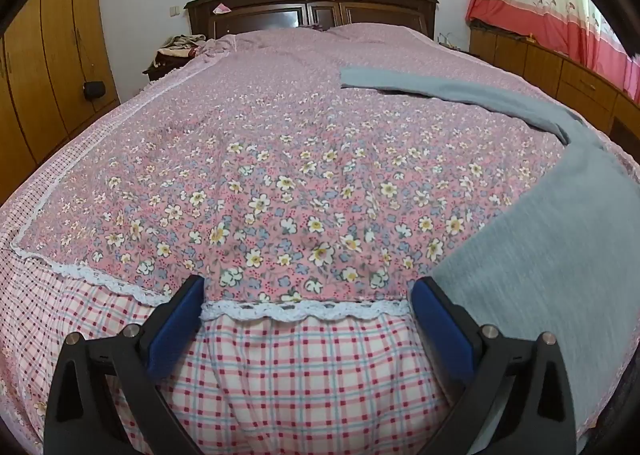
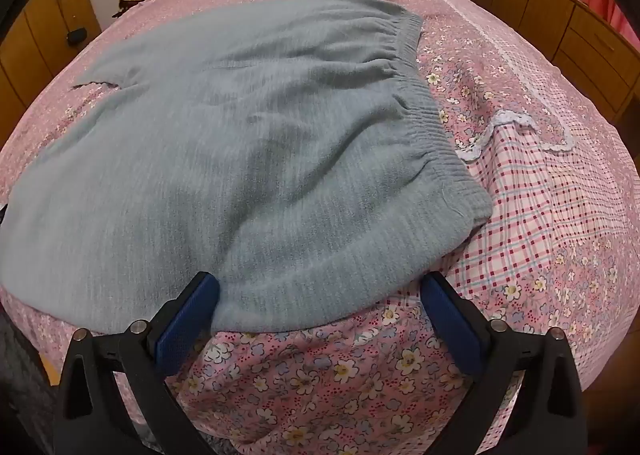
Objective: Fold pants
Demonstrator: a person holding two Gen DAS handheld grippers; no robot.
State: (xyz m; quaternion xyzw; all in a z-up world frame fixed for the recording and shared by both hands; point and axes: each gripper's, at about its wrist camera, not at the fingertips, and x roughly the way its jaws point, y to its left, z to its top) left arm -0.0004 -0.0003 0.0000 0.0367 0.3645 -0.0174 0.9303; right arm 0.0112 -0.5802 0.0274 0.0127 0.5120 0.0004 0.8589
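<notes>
Folding is not looking started: the grey pants (image 2: 248,143) are lying spread out flat on the bed (image 1: 248,183), waistband (image 2: 432,103) ahead and to the right of the right tongs (image 2: 320,291), legs running off to their left. Right tongs are standing wide open, gripping nothing, hovering at the near hem. Left tongs (image 1: 308,295) are also gaping wide and empty, pants lying to their right. No containers showing, so nothing to report there
</notes>
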